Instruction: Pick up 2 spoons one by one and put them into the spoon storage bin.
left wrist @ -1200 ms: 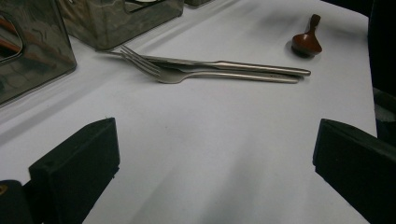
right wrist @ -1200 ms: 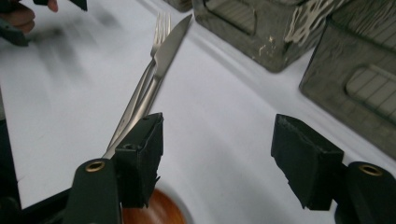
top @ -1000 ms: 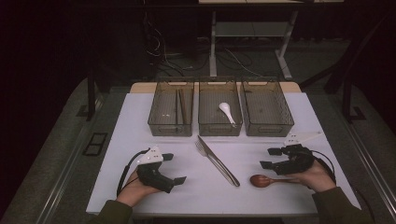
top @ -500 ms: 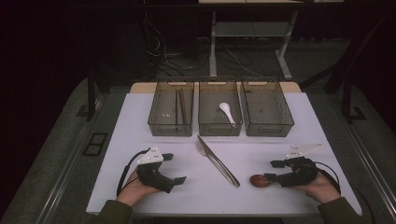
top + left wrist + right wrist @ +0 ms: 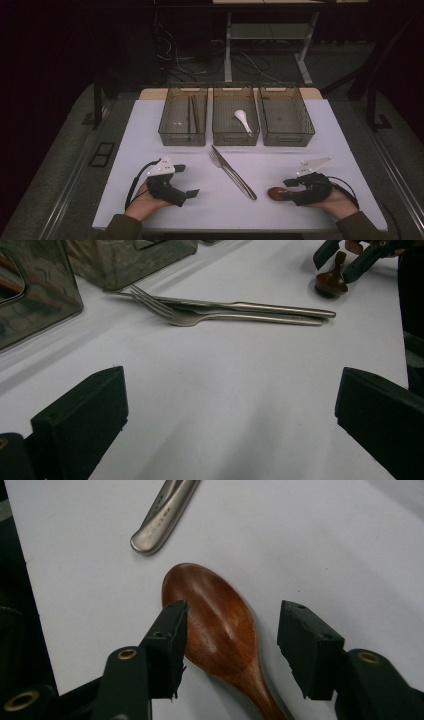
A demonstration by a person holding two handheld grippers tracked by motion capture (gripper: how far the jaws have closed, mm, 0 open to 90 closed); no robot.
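- The right gripper [image 5: 227, 645] is down at the wooden spoon [image 5: 215, 625], its jaws about half open and astride the spoon's bowl; they have just been closing.
- In the right gripper view the left jaw sits at the edge of the spoon's bowl, while a gap shows between the right jaw and the spoon, so the spoon is not yet clamped.
- The wooden spoon [image 5: 276, 193] lies flat on the white desk [image 5: 350, 150] near its front right part, just beside the handle end of the knife [image 5: 235, 175].
- The left gripper [image 5: 186, 181] rests on the desk at the front left, jaws spread wide and released, with bare desk between them.
- A fork [image 5: 210, 317] lies against the knife, well ahead of the left gripper.
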